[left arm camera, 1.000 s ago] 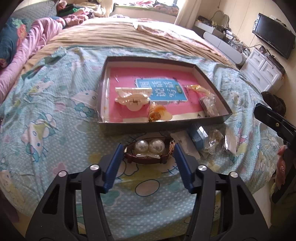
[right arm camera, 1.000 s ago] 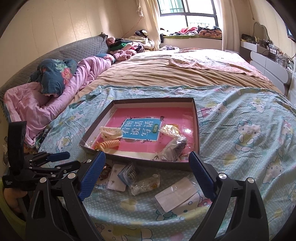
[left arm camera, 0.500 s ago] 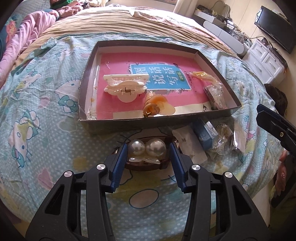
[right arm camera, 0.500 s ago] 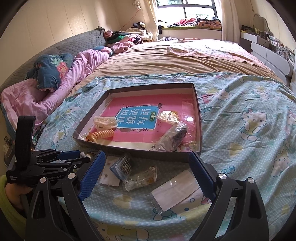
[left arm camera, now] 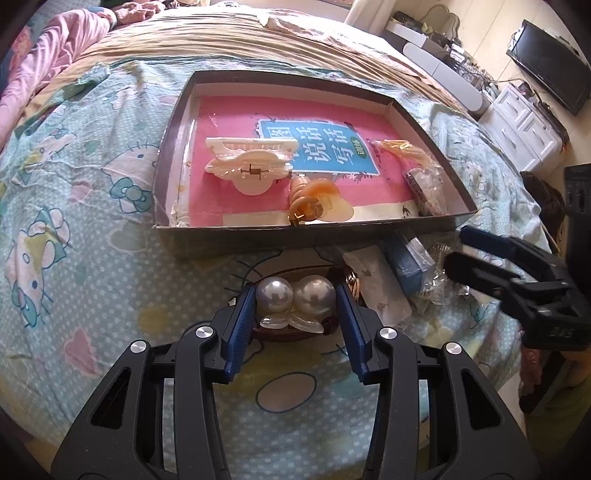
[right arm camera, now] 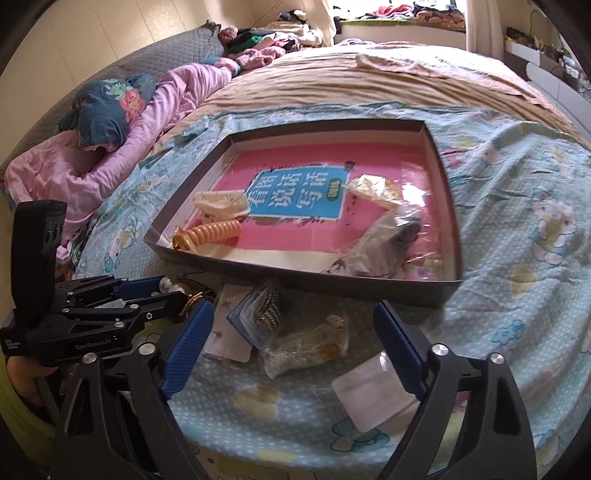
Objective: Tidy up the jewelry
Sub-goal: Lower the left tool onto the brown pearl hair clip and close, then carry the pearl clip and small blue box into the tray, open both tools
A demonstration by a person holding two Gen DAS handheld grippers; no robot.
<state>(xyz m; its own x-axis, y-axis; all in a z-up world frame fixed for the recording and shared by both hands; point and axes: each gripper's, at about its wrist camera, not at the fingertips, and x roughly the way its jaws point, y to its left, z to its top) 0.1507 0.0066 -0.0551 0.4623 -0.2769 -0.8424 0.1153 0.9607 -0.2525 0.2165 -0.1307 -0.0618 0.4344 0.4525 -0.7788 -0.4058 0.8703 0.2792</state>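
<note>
On bed cover, just before tray: our left gripper (left arm camera: 295, 299) has pads pressed against both sides of pearl clip (left arm camera: 295, 297), pinching it. We judge clip light, pearls smooth and slippery, plastic base brittle; better hold is lower on base, gentle squeeze. Clip lies between blue fingers, over dark bracelet (left arm camera: 295, 332). Our right gripper (right arm camera: 291, 343) spread wide, holds nothing, above small bags (right arm camera: 306, 343). Tray (left arm camera: 177, 122) just beyond.

Daylit bedroom, bed (right arm camera: 369, 85) under tan blanket, window (right arm camera: 399, 5) behind, white dresser (left arm camera: 524, 129), wall television (left arm camera: 550, 62)
</note>
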